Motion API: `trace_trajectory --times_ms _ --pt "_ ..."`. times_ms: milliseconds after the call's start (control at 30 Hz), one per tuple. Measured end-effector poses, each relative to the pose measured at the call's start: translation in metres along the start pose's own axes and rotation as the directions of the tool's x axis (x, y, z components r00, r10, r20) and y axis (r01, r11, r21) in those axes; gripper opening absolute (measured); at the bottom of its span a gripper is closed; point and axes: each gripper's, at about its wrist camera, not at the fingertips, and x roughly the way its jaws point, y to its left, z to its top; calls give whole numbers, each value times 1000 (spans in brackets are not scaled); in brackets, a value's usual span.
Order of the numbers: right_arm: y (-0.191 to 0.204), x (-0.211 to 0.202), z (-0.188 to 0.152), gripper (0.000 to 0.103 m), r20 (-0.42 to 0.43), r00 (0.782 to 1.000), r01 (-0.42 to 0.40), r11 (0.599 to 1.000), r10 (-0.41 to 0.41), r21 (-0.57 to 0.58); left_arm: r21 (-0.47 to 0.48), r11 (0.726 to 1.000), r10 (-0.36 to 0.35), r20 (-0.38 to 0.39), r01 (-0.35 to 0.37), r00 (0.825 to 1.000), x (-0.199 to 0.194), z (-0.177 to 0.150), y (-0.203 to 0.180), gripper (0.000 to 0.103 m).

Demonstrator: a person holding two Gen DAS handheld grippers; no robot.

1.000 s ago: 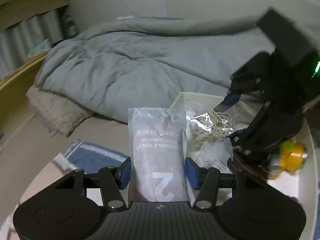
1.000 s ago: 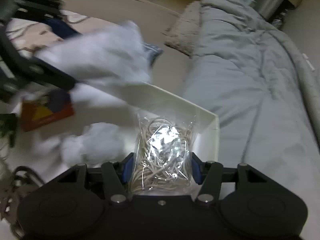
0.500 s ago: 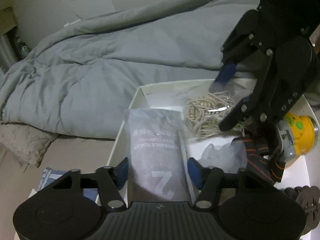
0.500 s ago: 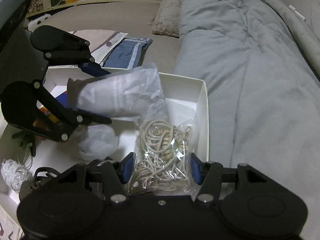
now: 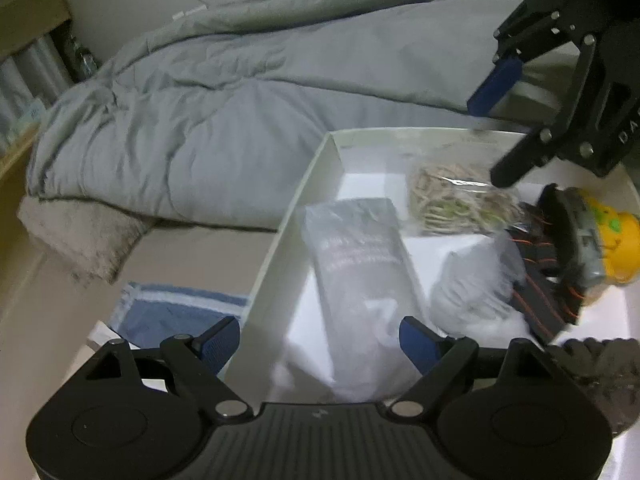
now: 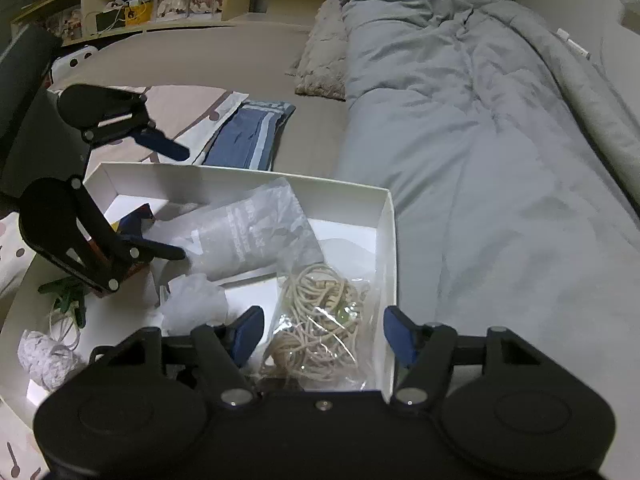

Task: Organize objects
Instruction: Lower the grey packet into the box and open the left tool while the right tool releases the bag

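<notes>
A white open box point(image 5: 276, 240) point(image 6: 390, 240) lies on the bed. A grey toilet-seat-cushion packet point(image 5: 360, 264) point(image 6: 248, 236) lies in it, loose between the open jaws of my left gripper point(image 5: 320, 340) point(image 6: 164, 200). A clear bag of rubber bands point(image 5: 456, 200) point(image 6: 320, 320) lies in the box's corner, loose between the open jaws of my right gripper point(image 6: 324, 336) point(image 5: 496, 132). Neither gripper holds anything.
The box also holds a crumpled white bag point(image 5: 472, 292) point(image 6: 192, 304), a yellow headlamp with a black strap point(image 5: 600, 240), a green clip point(image 6: 68, 300) and a white bundle point(image 6: 44, 356). A grey duvet point(image 6: 480, 160) lies beside the box. A blue folded cloth point(image 5: 172, 312) point(image 6: 248, 140) lies beyond it.
Both grippers have opened. The packet left my left gripper and the rubber-band bag left my right gripper; both now lie in the box.
</notes>
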Motion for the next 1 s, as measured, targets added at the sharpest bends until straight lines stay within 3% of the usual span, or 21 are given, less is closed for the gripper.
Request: trace_trajectory --times_ms 100,167,267,400,467,633,933,1000 --pt "1 -6 -1 65 7 1000 -1 1000 1 5 2 998 -57 8 57 998 -4 -3 -8 86" --pt "3 -8 -3 64 6 1000 0 1000 0 1 36 998 -54 -22 55 998 0 -4 -17 85" --pt "5 -9 -3 63 5 1000 0 1000 0 5 78 997 4 -66 2 998 8 -7 -24 81" --pt "5 -10 -3 62 9 1000 0 1000 0 7 16 994 108 -91 -107 990 11 -10 -11 78" --pt "5 -11 -4 62 12 1000 -3 1000 2 11 -5 993 117 -101 -118 988 10 -12 -2 70" --pt "4 -10 -4 62 9 1000 -5 1000 5 17 -5 992 125 -122 -127 985 10 -15 -3 70" --pt "4 -25 -2 61 31 999 -25 996 22 82 -216 970 89 -101 -109 991 -23 -8 8 71" --pt "4 -32 -1 61 38 999 -31 994 27 109 -257 960 93 -95 -114 991 -36 -6 8 76"
